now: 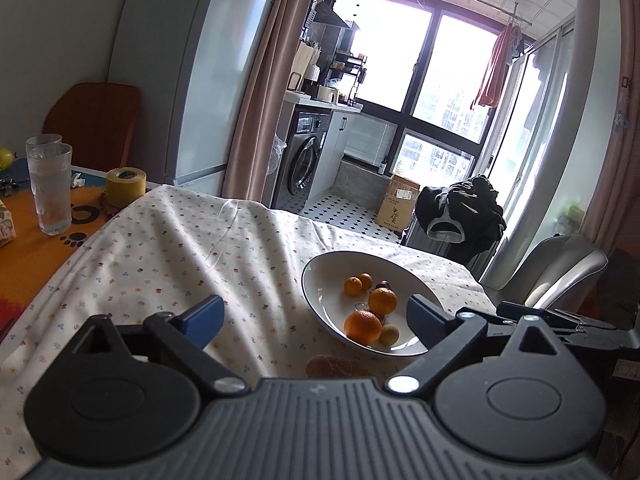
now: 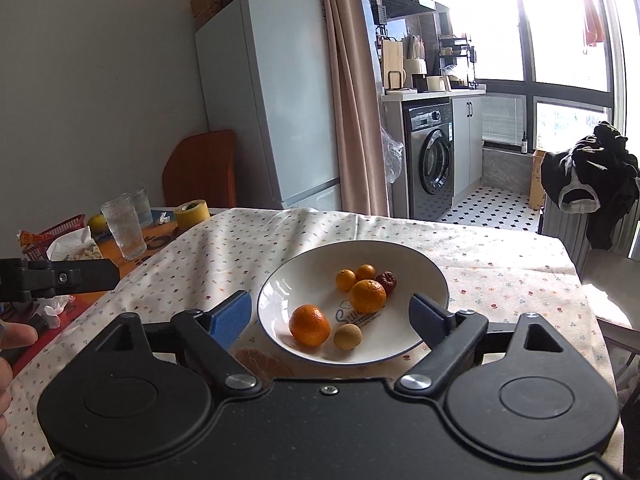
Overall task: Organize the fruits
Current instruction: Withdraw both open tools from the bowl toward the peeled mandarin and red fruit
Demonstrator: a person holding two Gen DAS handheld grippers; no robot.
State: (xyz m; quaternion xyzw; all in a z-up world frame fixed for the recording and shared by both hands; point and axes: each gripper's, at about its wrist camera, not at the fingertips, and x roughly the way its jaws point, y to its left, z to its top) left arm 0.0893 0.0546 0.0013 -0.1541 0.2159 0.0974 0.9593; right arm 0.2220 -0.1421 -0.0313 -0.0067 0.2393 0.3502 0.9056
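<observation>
From my left wrist view, my left gripper [image 1: 316,320] stands wide and empty, the white bowl [image 1: 320,276] of fruit ahead to its right on the floral tablecloth [image 1: 180,240]. From my right wrist view, my right gripper [image 2: 334,318] also gapes wide, holding nothing, its fingers flanking the bowl [image 2: 304,276], where two oranges [image 2: 310,325] lie among smaller fruits.

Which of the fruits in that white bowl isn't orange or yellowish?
The small dark reddish-brown fruit at the far side of the bowl, beside the big orange. It looks wrinkled; the others are smooth orange or tan.
</observation>
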